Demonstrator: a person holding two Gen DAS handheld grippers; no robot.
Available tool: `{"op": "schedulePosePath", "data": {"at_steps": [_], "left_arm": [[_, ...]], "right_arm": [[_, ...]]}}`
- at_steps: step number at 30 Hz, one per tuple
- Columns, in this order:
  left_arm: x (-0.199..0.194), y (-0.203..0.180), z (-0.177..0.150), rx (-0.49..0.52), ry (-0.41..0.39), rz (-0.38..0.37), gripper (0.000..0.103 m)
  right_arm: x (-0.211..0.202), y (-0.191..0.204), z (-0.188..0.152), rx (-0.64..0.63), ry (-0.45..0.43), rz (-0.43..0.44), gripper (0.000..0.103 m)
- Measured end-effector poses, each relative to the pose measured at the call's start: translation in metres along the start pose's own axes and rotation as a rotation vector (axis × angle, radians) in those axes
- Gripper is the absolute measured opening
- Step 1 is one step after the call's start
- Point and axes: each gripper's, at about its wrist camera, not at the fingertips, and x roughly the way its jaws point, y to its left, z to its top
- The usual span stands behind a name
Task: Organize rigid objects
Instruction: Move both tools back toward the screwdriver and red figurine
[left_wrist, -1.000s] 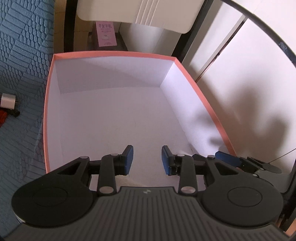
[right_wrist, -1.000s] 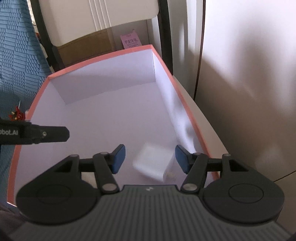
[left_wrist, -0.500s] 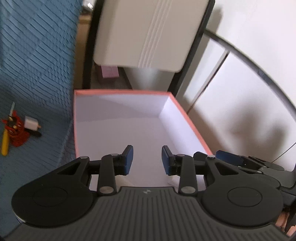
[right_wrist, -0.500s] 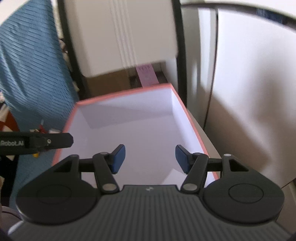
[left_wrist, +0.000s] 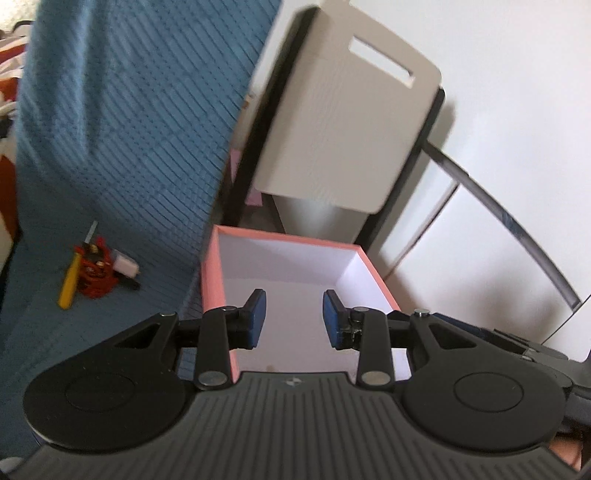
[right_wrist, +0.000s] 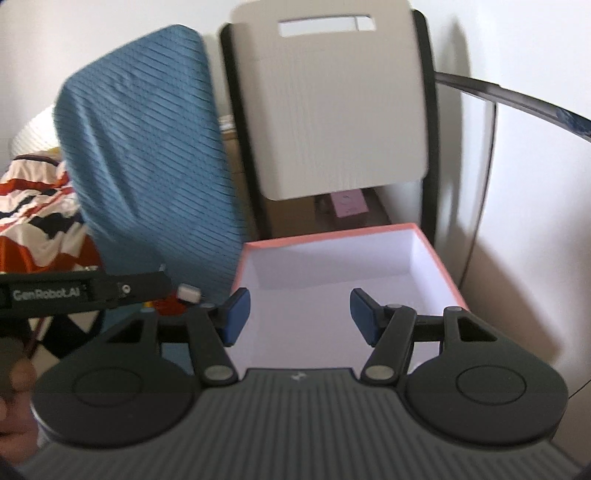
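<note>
A pink-rimmed cardboard box (left_wrist: 216, 280) with a white inside stands ahead of both grippers; it also shows in the right wrist view (right_wrist: 332, 238). My left gripper (left_wrist: 294, 316) is open and empty above the box's near end. My right gripper (right_wrist: 300, 313) is open and empty above the same box. On the blue cover to the left lie a red toy (left_wrist: 95, 272), a yellow-handled tool (left_wrist: 69, 283) and a small white block (left_wrist: 125, 264). The white block (right_wrist: 189, 294) shows beside the left gripper's body in the right wrist view. The box's near floor is hidden by the grippers.
A blue textured cover (left_wrist: 110, 147) drapes over a seat to the left. A beige chair back (right_wrist: 332, 110) with a black frame stands behind the box. A white wall panel (left_wrist: 480, 258) is to the right. A patterned cloth (right_wrist: 33, 206) lies far left.
Both grippers have lifted and drawn back from inside the box, so it looks smaller. The white block seen in the box under the right gripper is out of view.
</note>
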Motion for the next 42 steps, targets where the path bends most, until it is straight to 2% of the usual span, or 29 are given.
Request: {"op": "schedulePosePath", "data": {"at_steps": [5,12,22,39,42], "left_arm": [[-0.026,0.022,-0.002,0.002,-0.038,0.035,0.039],[-0.050,0.055,-0.012,-0.036,-0.052,0.051,0.039],[-0.073,0.096,-0.035,-0.076,-0.061,0.129,0.039],[-0.096,0.116,-0.077,-0.117,-0.077,0.210,0.039],[-0.092,0.123,-0.078,-0.122,-0.080,0.213,0.044]], "right_arm": [[-0.006,0.032,0.002,0.001,-0.003,0.050,0.062],[-0.005,0.067,-0.004,-0.015,0.009,0.094,0.062],[0.010,0.100,-0.048,-0.055,0.114,0.154,0.062],[-0.008,0.110,-0.090,-0.102,0.126,0.149,0.062],[-0.003,0.109,-0.093,-0.096,0.131,0.153,0.062]]}}
